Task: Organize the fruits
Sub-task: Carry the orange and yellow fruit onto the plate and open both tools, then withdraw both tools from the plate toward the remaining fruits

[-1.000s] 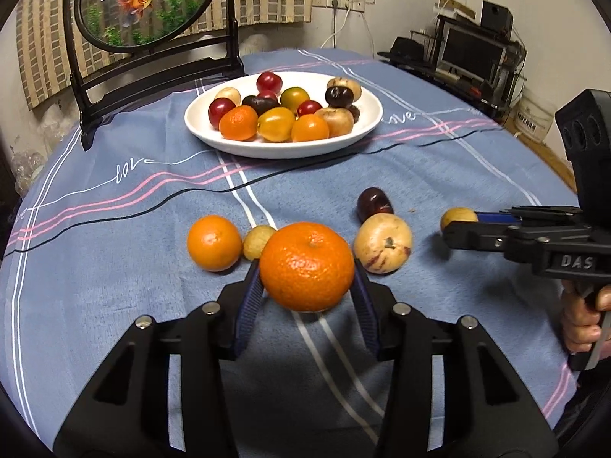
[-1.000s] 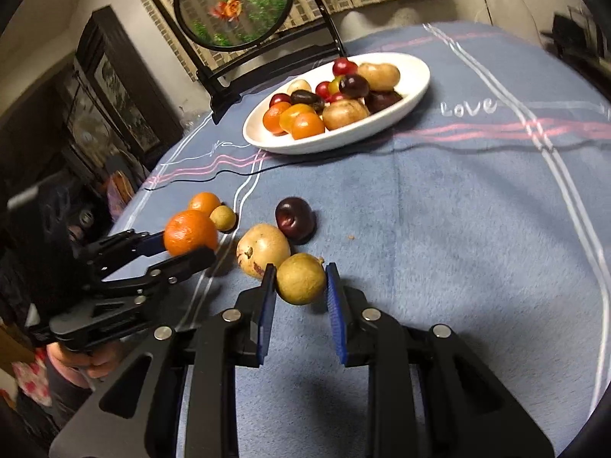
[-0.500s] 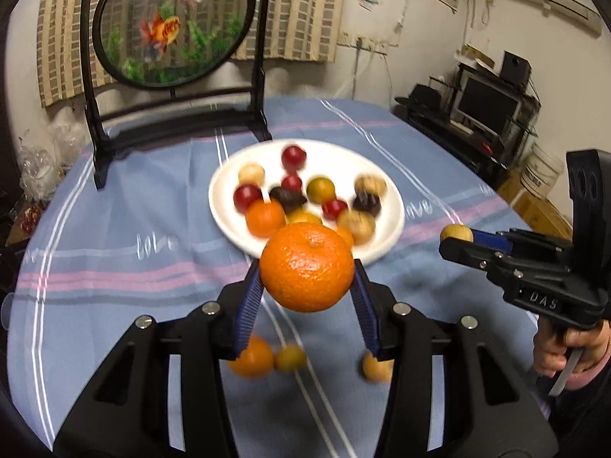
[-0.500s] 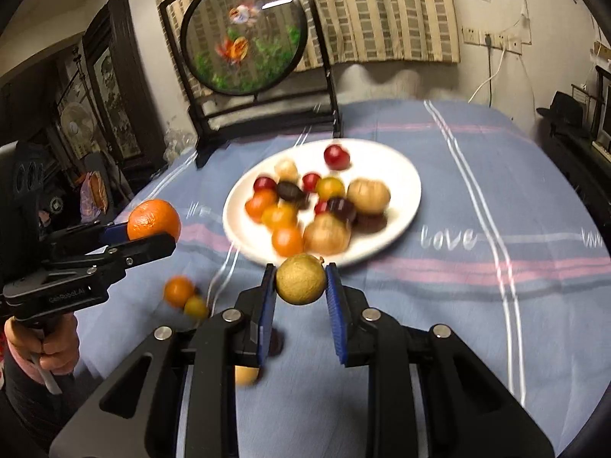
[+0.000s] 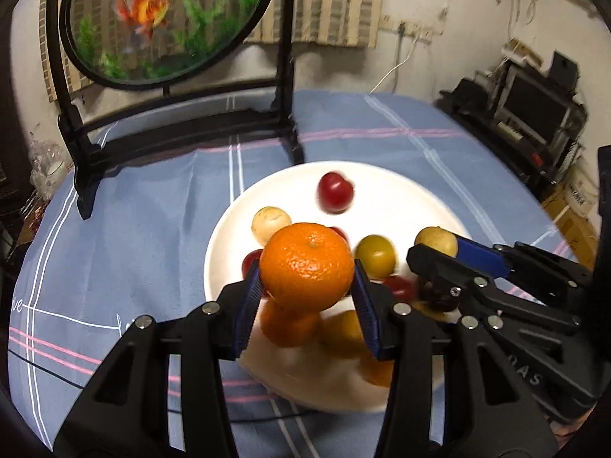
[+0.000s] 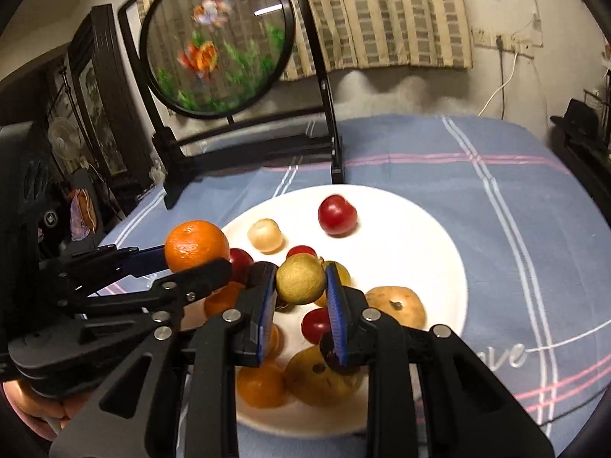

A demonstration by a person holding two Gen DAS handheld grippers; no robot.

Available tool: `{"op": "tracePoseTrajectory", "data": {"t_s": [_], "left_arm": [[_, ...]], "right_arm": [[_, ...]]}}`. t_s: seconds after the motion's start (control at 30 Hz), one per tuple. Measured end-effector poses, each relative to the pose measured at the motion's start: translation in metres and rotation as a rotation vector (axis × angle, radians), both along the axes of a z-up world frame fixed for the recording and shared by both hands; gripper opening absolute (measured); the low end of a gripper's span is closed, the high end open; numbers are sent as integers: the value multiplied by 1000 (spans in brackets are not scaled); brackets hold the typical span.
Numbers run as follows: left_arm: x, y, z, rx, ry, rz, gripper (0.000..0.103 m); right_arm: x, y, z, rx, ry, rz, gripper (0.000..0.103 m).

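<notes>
Your left tool [image 5: 307, 297] grips the round orange mandarin [image 5: 306, 265], your right tool [image 6: 299, 295] the small yellow-green fruit [image 6: 300, 278]; the white plate [image 6: 401, 236] lies directly beneath both.

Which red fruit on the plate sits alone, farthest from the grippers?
The red fruit at the far side of the white plate, clear of the pile; the other red ones are nested among the fruit nearer the grippers.

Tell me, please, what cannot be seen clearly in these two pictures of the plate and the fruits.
- Left wrist view: the near fruits on the plate are blurred and partly hidden by the orange in the left gripper.
- Right wrist view: the right gripper, holding a small yellow-green fruit, covers the dark fruit under its finger.
- Both views: the fish picture is blurred.
</notes>
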State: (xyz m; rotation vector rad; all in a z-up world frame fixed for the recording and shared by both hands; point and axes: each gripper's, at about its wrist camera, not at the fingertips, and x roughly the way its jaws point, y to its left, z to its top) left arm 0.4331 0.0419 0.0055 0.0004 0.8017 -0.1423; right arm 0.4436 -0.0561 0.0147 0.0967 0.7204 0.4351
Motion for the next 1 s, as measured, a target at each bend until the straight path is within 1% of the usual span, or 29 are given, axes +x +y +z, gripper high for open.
{"op": "tracePoseTrajectory", "data": {"t_s": [0.13, 0.23, 0.27, 0.3, 0.33, 0.37, 0.43, 0.47, 0.5, 0.53, 0.6, 0.67, 0.77, 0.87, 1.0], "left_arm": [[12, 5, -10, -11, 13, 19, 47], [16, 4, -15, 11, 10, 51, 47], [16, 4, -15, 17, 7, 57, 53], [16, 5, -14, 25, -5, 68, 61], [13, 6, -11, 33, -19, 82, 64], [11, 7, -7, 36, -26, 94, 68], [7, 12, 0, 14, -31, 104, 71], [2, 16, 6, -11, -36, 104, 76], [-2, 17, 9, -16, -42, 107, 77], [-6, 17, 14, -11, -53, 113, 77], [-19, 17, 22, 16, -81, 121, 86], [-37, 16, 30, 43, -117, 128, 88], [-63, 19, 36, 40, -137, 115, 98], [-98, 32, 37, 11, -177, 125, 98], [-124, 49, 23, 4, -199, 153, 99]], "right_arm": [[11, 5, -7, -27, 0, 9, 26], [15, 8, -10, -37, -10, 23, 26], [15, 8, -11, -43, -3, 26, 27], [15, 6, -11, -47, 2, 21, 28], [14, 5, -11, -46, 3, 20, 30], [12, 4, -9, -40, 0, 20, 39], [7, -3, -2, -34, -31, -12, 56], [3, -5, 1, -27, -51, -20, 56], [-1, -6, 4, -22, -56, -16, 56], [-4, -8, 7, -17, -50, -14, 56], [-15, -12, 12, 5, -55, -17, 56], [-25, -14, 17, 9, -64, -16, 56], [-51, -18, 20, -9, -88, -14, 56], [-73, -26, 17, 0, -80, -16, 56], [-90, -35, 4, 22, -23, -16, 56]]}}
